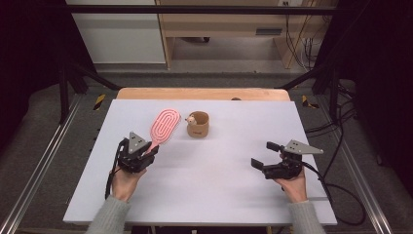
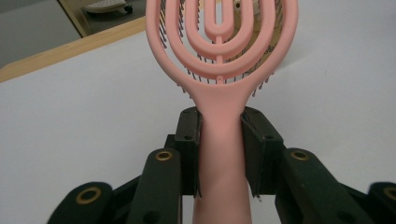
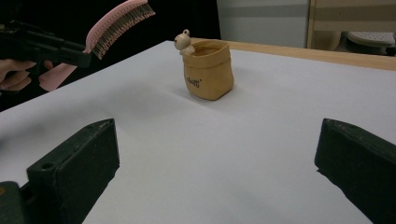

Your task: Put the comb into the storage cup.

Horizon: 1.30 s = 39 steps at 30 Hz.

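A pink hairbrush (image 1: 164, 125) with an open looped head is held off the table, head raised toward the back. My left gripper (image 1: 146, 148) is shut on the brush's handle (image 2: 222, 140), one jaw on each side. In the right gripper view the hairbrush (image 3: 119, 23) hangs tilted, bristles down, at the upper left. A small tan sack-shaped pot (image 1: 198, 124) with a little figure on its rim stands upright just right of the brush head. My right gripper (image 1: 265, 154) rests low at the table's right, open and holding nothing, facing the pot (image 3: 208, 70).
The white table top (image 1: 204, 195) has a wooden edge (image 1: 204, 93) at the back. Metal rails run along both sides, and cables (image 1: 341, 195) trail off the right side. Wide free surface lies between the two grippers.
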Motion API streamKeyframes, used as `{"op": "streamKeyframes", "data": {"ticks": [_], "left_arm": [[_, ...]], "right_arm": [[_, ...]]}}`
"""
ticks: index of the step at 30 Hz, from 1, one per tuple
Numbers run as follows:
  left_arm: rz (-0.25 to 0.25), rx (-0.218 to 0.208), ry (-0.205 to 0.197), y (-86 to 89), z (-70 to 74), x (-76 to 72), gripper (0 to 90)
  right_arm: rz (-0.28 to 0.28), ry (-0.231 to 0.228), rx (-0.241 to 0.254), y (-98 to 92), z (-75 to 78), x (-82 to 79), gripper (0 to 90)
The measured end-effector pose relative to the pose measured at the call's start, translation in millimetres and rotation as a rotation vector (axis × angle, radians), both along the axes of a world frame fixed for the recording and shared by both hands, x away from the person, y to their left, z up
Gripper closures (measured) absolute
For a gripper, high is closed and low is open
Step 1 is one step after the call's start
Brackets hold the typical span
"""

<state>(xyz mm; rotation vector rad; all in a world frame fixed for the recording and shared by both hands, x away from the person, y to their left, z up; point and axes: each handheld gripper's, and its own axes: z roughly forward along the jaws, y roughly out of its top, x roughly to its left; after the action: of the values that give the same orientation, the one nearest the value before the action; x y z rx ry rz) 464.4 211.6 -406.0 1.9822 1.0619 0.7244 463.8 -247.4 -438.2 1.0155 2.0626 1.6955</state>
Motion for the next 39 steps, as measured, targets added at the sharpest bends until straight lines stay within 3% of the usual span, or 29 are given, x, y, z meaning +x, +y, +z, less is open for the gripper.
{"op": "streamKeyframes", "data": {"ticks": [17,28,39], "left_arm": [[-0.024,0.014,-0.032,-15.7,0.1,-7.9,69.4],[-0.037,-0.013,-0.046,-20.8,1.4,-12.1,69.4],[-0.053,-0.007,-0.064,-30.2,1.9,-16.3,69.4]], "right_arm": [[0.0,0.016,0.012,11.4,5.8,-1.3,0.5],[0.008,0.009,0.03,24.1,12.1,-4.4,0.5],[0.014,0.007,0.04,34.2,15.9,-5.9,0.5]]}}
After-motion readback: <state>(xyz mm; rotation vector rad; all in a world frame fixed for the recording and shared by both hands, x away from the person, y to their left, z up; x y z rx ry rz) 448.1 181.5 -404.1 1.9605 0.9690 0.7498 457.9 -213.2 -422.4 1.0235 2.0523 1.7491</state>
